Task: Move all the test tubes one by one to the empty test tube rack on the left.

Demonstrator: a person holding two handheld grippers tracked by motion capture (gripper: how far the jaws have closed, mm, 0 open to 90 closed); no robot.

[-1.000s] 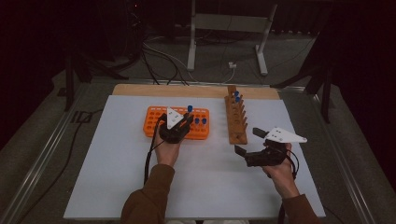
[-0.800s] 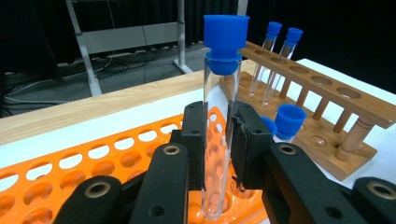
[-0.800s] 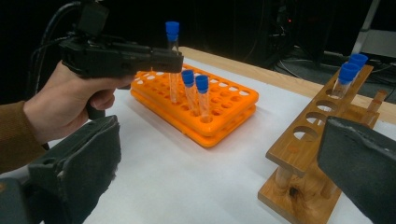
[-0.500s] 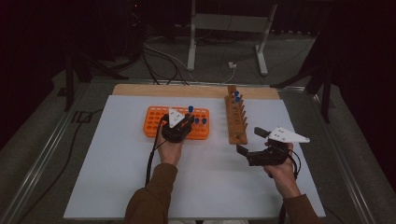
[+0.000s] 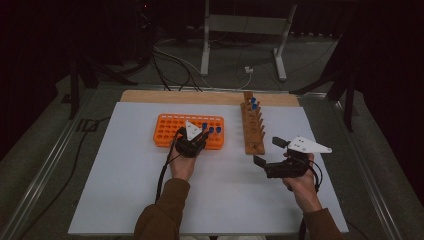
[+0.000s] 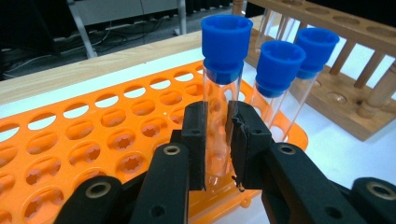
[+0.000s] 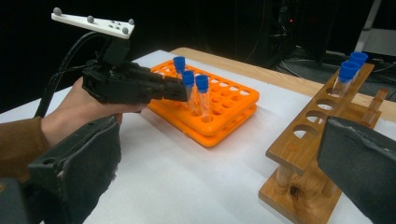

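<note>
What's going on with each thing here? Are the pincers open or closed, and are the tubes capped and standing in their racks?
left gripper: shut on held tube.
held tube: capped, upright, bottom in the orange rack.
right gripper: open, nothing between its jaws.
orange rack: flat on the table, mostly unfilled holes.
two neighbouring tubes: capped, upright in the orange rack.
wooden rack: standing, capped tubes at its far end.

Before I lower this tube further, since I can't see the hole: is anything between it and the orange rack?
Nothing visible does. The left gripper is shut on the blue-capped tube, its bottom just above the orange rack; two neighbouring tubes stand beside it.
</note>
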